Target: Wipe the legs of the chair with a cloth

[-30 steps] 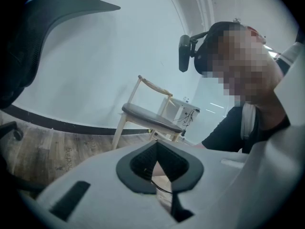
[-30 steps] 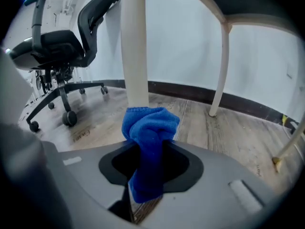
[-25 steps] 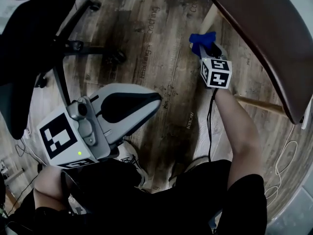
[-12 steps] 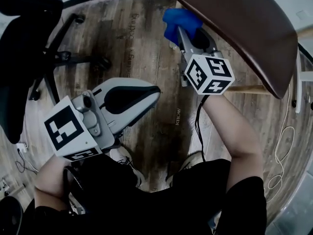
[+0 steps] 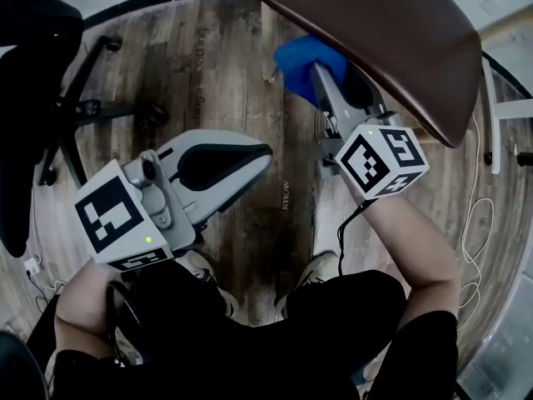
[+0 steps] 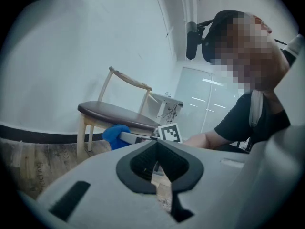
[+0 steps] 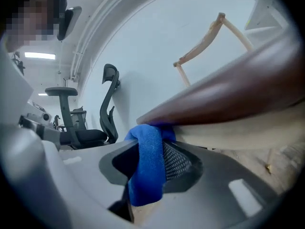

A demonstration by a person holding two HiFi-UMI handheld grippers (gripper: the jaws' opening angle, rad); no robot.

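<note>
Your right tongs point(image 5: 319, 75) pinched the blue microfibre cloth point(image 5: 296, 55) against the underside edge of the brown-seated wooden chair point(image 5: 375, 40). Your left tongs point(image 5: 263, 152) were pressed together, empty, over the plank floor point(image 5: 225, 73).

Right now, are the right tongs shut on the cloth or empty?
Shut on the cloth: the right gripper view shows it pinched between the right tongs, its top bunched at the seat edge.
</note>
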